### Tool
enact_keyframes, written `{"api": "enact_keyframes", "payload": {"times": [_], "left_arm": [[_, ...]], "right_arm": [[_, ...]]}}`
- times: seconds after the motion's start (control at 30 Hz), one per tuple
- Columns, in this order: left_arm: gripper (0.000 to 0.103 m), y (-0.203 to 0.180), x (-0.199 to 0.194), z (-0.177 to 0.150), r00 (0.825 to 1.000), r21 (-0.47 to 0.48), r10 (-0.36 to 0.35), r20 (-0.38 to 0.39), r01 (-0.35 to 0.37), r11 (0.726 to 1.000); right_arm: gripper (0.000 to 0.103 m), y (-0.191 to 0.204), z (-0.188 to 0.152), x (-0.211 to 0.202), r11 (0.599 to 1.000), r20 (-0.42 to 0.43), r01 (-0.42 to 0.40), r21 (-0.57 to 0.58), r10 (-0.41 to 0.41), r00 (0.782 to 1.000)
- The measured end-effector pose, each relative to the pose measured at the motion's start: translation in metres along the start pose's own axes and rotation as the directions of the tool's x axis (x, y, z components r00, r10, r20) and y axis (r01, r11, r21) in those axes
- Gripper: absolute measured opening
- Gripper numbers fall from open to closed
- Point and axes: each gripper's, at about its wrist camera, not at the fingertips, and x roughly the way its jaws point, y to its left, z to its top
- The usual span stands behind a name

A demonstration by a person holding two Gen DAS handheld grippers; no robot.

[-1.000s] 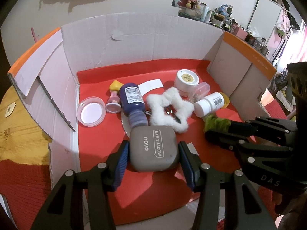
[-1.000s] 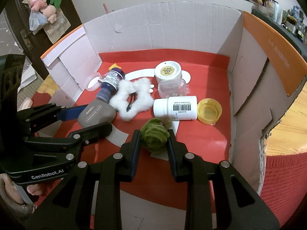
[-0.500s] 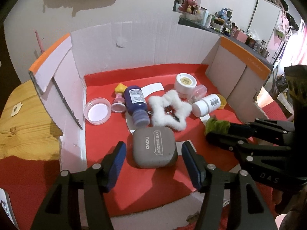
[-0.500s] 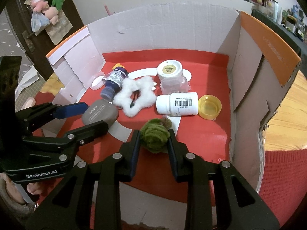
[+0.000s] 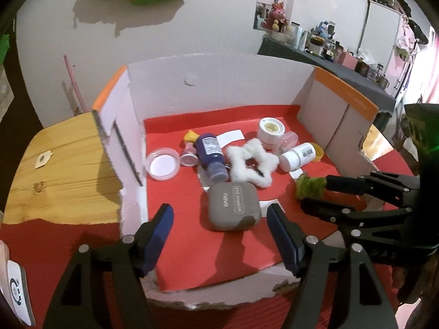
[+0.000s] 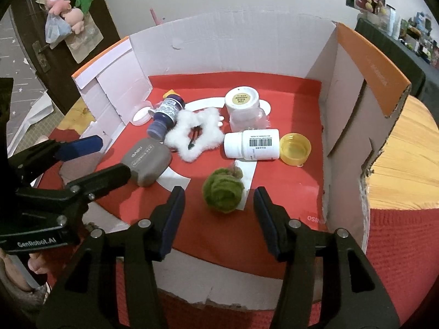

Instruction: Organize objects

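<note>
While both claws' jaws had just been opening, the left claw (image 5: 219, 235) stood apart around the grey eye-shadow case (image 5: 233, 209) and the right claw (image 6: 219, 205) flanked the green pom-pom (image 6: 222, 190), neither pressing, on the box's red floor (image 6: 288, 186).

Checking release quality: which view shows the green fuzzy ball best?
The right wrist view: the green fuzzy ball lies whole and unobstructed on the red box floor, between the open right tool's fingers, touching neither. The left wrist view shows it small at the side, partly hidden behind a finger.
</note>
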Motion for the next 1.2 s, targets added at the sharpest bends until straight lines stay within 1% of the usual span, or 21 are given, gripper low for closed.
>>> {"api": "enact_keyframes", "payload": {"times": [0.03,0.17,0.23,0.3,0.43,0.53,0.7,0.77,0.87,0.93,1.0,1.07,1.13,1.17,1.2], "left_arm": [[0.073,0.001,-0.001,-0.001,1.0,-0.001,0.005,0.002,-0.005,1.0],[0.078,0.003,-0.003,-0.005,1.0,-0.012,0.013,0.007,-0.013,1.0],[0.078,0.003,-0.005,-0.006,1.0,-0.014,0.017,0.01,-0.017,1.0],[0.079,0.004,-0.007,-0.007,1.0,-0.018,0.019,0.014,-0.019,1.0],[0.081,0.006,-0.011,-0.007,0.999,-0.032,0.025,0.025,-0.025,0.999],[0.084,0.008,-0.015,-0.009,0.999,-0.039,0.032,0.029,-0.031,0.999],[0.087,0.006,-0.018,-0.013,0.999,-0.029,0.044,0.025,-0.043,0.999],[0.09,0.004,-0.018,-0.015,0.999,-0.025,0.047,0.026,-0.047,0.999],[0.09,0.002,-0.019,-0.017,0.998,-0.021,0.051,0.029,-0.05,0.999],[0.091,0.002,-0.018,-0.018,0.999,-0.025,0.046,0.025,-0.045,0.999],[0.093,0.002,-0.018,-0.02,0.999,-0.03,0.043,0.023,-0.042,0.999],[0.099,0.0,-0.019,-0.021,0.999,-0.025,0.039,0.03,-0.038,0.999],[0.103,-0.003,-0.02,-0.022,0.999,-0.018,0.031,0.035,-0.031,0.999],[0.103,-0.004,-0.021,-0.022,0.999,-0.017,0.039,0.037,-0.038,0.999],[0.103,-0.004,-0.022,-0.023,0.998,-0.015,0.048,0.042,-0.047,0.999]], "right_arm": [[0.051,0.0,0.0,-0.001,1.0,0.002,0.001,0.003,-0.001,1.0],[0.054,0.002,-0.002,-0.004,1.0,0.005,0.006,0.007,-0.006,1.0],[0.062,0.005,-0.002,-0.007,1.0,0.01,0.014,-0.001,-0.014,1.0],[0.067,0.01,-0.002,-0.013,1.0,0.022,0.029,-0.013,-0.029,0.999],[0.068,0.014,-0.001,-0.025,0.998,0.047,0.063,-0.024,-0.061,0.997],[0.076,0.014,-0.004,-0.03,0.997,0.058,0.079,-0.018,-0.078,0.995],[0.077,0.014,-0.009,-0.031,0.997,0.048,0.074,-0.004,-0.073,0.996],[0.077,0.014,-0.011,-0.032,0.997,0.048,0.074,0.005,-0.074,0.996],[0.081,0.013,-0.014,-0.033,0.996,0.055,0.084,0.015,-0.085,0.995],[0.082,0.013,-0.016,-0.035,0.995,0.06,0.097,0.019,-0.098,0.993],[0.082,0.012,-0.017,-0.036,0.995,0.065,0.101,0.026,-0.103,0.993],[0.082,0.011,-0.018,-0.037,0.994,0.066,0.101,0.033,-0.103,0.992],[0.086,0.01,-0.019,-0.039,0.994,0.075,0.098,0.039,-0.101,0.992],[0.086,0.01,-0.02,-0.039,0.994,0.079,0.101,0.041,-0.104,0.991],[0.09,0.01,-0.02,-0.04,0.994,0.083,0.102,0.044,-0.106,0.991]]}}
